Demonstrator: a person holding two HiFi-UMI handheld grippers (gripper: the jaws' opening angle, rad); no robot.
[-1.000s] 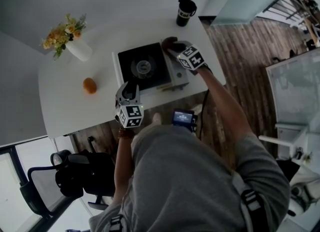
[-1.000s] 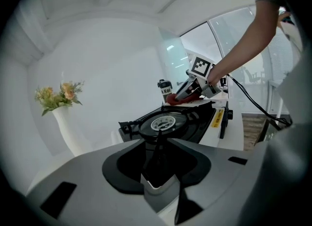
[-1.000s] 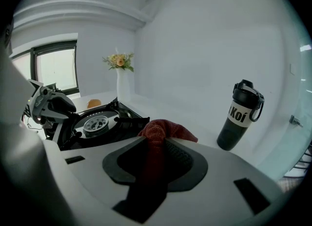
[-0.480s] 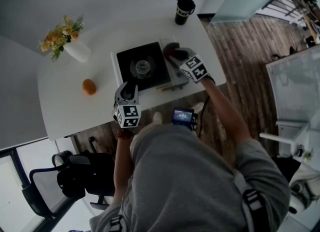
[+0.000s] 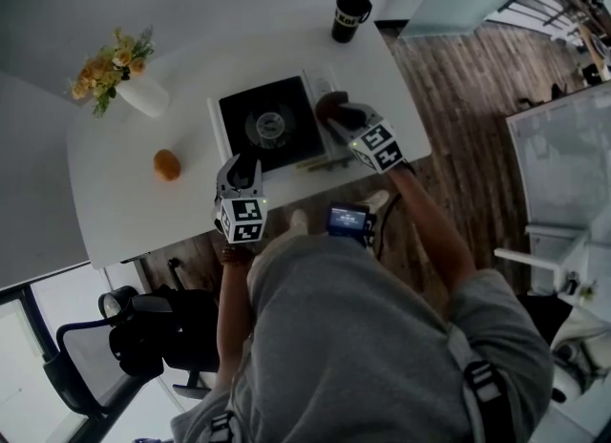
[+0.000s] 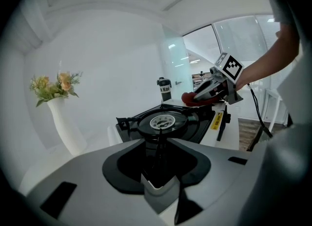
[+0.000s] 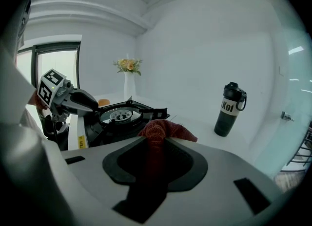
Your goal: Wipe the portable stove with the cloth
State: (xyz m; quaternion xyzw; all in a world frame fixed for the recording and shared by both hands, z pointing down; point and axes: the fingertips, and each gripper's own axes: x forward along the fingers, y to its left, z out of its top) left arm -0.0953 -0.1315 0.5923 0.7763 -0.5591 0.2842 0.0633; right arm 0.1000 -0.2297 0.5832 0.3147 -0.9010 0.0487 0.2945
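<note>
Right gripper (image 5: pixel 342 116) is clamped on the cloth (image 5: pixel 331 104). In the right gripper view a red-brown wad fills the gap between the jaws and bulges out past the tips.

The cloth sits on the pale right-hand panel of the portable stove (image 5: pixel 239 112), just right of centre in the head view. It is touching the surface or very close to it; I can't separate the two.

Key relation: the black top and round burner (image 5: pixel 268 124) lie directly left of the cloth in the head view. The stove's long axis runs left to right across the frame, slightly tilted. My read is that the next wipe calls for a sweep leftward along that axis, with the raised burner ring in the way.

The right hand is the one on the job. Its forearm comes up from lower right, with the gripper pitched down at the table (image 5: pixel 124 212).

Left gripper (image 5: pixel 241 166) sits at the stove's lower-left corner. Its forearm rises straight from the bottom of the frame, also pitched down. In the left gripper view its jaws appear closed on the stove's pale near edge, probably to steady it, with nothing else between them.

A dark bottle (image 5: pixel 348 13) stands in the upper part of the frame, well clear of the stove.
</note>
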